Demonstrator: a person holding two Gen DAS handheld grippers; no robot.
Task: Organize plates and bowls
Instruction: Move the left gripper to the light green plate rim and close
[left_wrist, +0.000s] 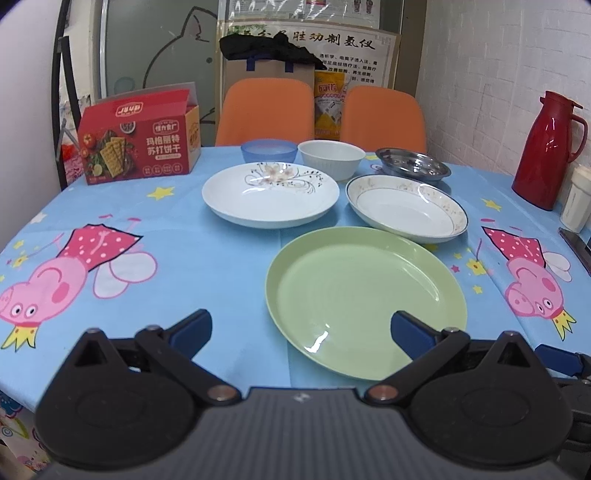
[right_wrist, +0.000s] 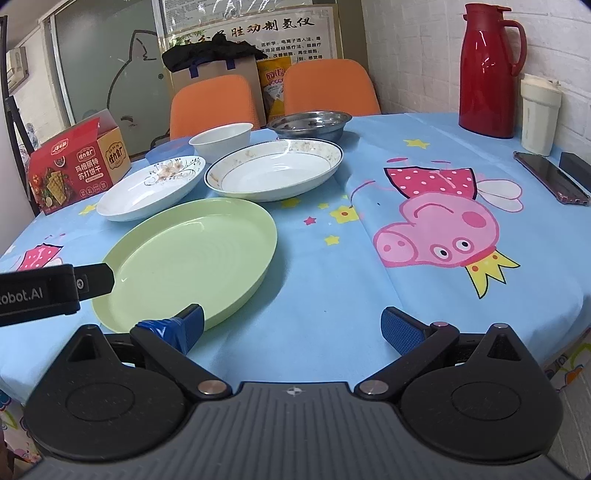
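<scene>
A green plate (left_wrist: 365, 299) lies nearest on the blue tablecloth; it also shows in the right wrist view (right_wrist: 188, 262). Behind it sit a white floral plate (left_wrist: 269, 194), a gold-rimmed deep plate (left_wrist: 406, 208), a blue bowl (left_wrist: 269, 150), a white bowl (left_wrist: 331, 157) and a steel dish (left_wrist: 413, 164). My left gripper (left_wrist: 301, 332) is open and empty, hovering at the green plate's near edge. My right gripper (right_wrist: 291, 328) is open and empty, just right of the green plate. The left gripper's body (right_wrist: 55, 288) shows at the left of the right wrist view.
A red cracker box (left_wrist: 138, 138) stands at the back left. A red thermos (right_wrist: 489, 70), a white cup (right_wrist: 539, 114) and a phone (right_wrist: 552, 177) sit at the right by the brick wall. Two orange chairs (left_wrist: 266, 110) stand behind the table.
</scene>
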